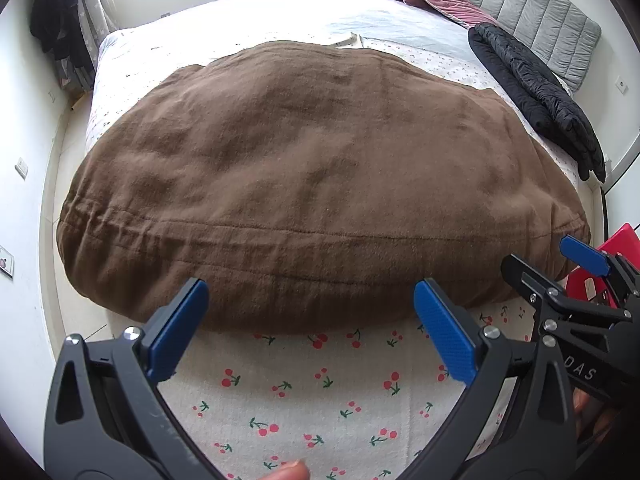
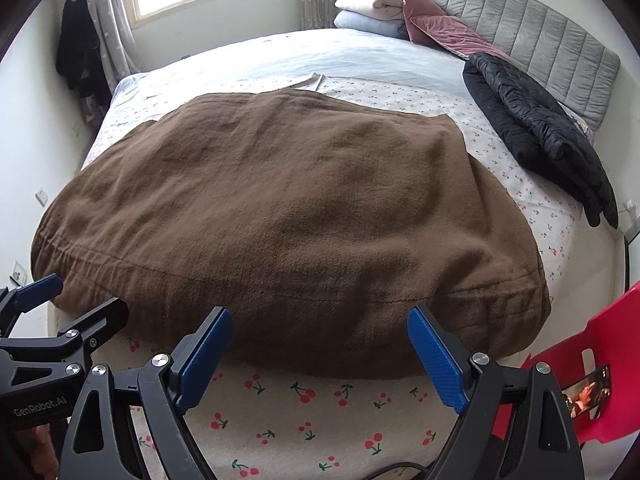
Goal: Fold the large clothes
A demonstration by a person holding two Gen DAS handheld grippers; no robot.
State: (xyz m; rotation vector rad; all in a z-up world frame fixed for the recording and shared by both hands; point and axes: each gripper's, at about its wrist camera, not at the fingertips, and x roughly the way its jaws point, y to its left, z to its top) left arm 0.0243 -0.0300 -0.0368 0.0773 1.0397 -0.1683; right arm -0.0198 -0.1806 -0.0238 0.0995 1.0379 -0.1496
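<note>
Clearly the brown garment [image 1: 312, 176] was thick, soft fleece: it looked bulky and fairly heavy for cloth, limp, not slippery, and nothing about it was fragile. It lay spread flat on the bed [image 1: 320, 392], covering most of the cherry-print sheet, well apart from the black jacket [image 1: 536, 96] that lay beside the headboard. Its long axis seemed to run across the bed, with the stitched hem [image 1: 248, 236] on the edge nearest both cameras. That hem, near its two corners, looked the best place to pinch. The left hand-held gripper [image 1: 312, 332] and the right hand-held gripper [image 2: 320, 356] both stood wide apart and empty, hovering just short of the hem.
</note>
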